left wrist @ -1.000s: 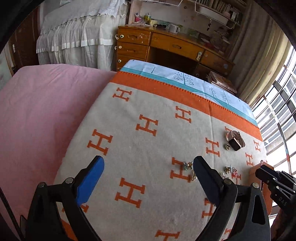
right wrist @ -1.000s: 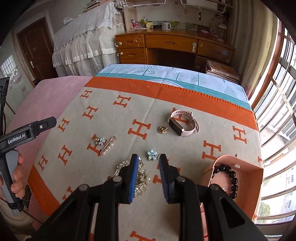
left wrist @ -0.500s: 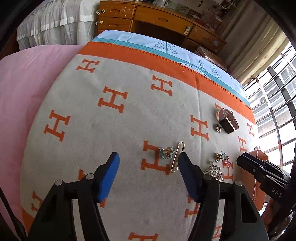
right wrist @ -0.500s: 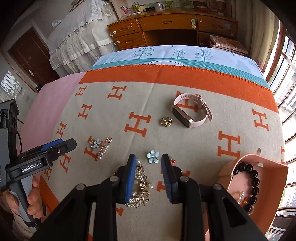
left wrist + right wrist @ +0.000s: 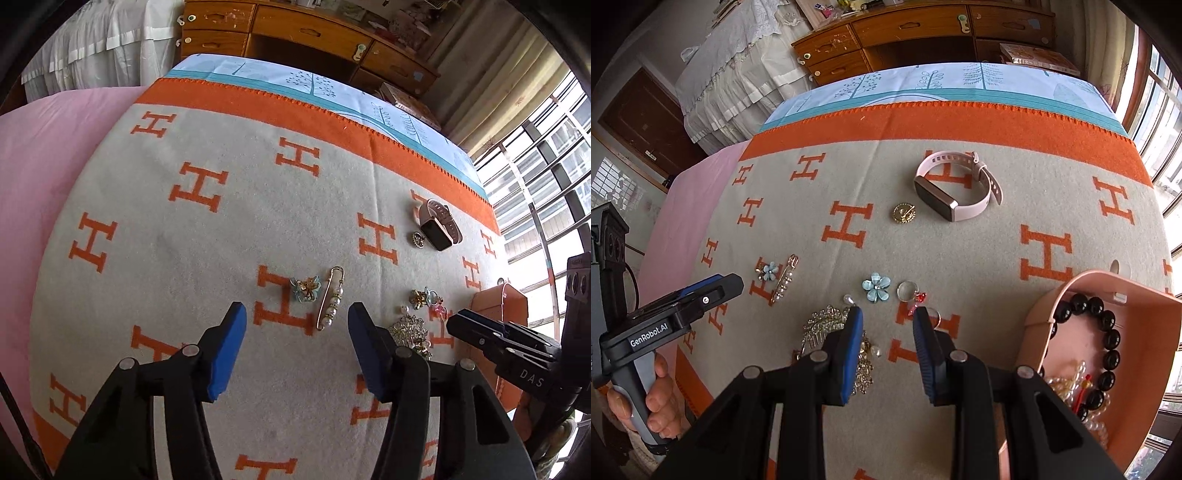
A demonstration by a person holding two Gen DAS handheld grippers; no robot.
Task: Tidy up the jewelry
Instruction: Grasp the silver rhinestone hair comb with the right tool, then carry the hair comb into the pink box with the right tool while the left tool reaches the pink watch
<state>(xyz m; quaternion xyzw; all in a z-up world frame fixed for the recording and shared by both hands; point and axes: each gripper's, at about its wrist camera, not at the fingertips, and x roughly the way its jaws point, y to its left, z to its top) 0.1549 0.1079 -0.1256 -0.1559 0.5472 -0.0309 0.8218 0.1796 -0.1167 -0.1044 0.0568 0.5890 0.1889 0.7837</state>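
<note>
Beige H-patterned blanket [image 5: 229,236] bears scattered brooches beside a pink tray [image 5: 1145,314]; both claws, left claw [image 5: 295,314] and right claw [image 5: 888,319], gape empty.

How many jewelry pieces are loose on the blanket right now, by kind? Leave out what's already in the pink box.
Flower brooches: 2
Pearl safety pin: 1
Watch: 1
Round gold brooch: 1
Ring with red charm: 1
Rhinestone leaf comb: 1
Total: 7, counting only what shows clearly.

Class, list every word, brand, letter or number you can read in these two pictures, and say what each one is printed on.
"GenRobot.AI": on the left gripper, body side, right wrist view.
"DAS": on the right gripper, body side, left wrist view.
"H": repeated orange letter woven into the blanket.
The watch screen is dark; nothing reads there.
</note>
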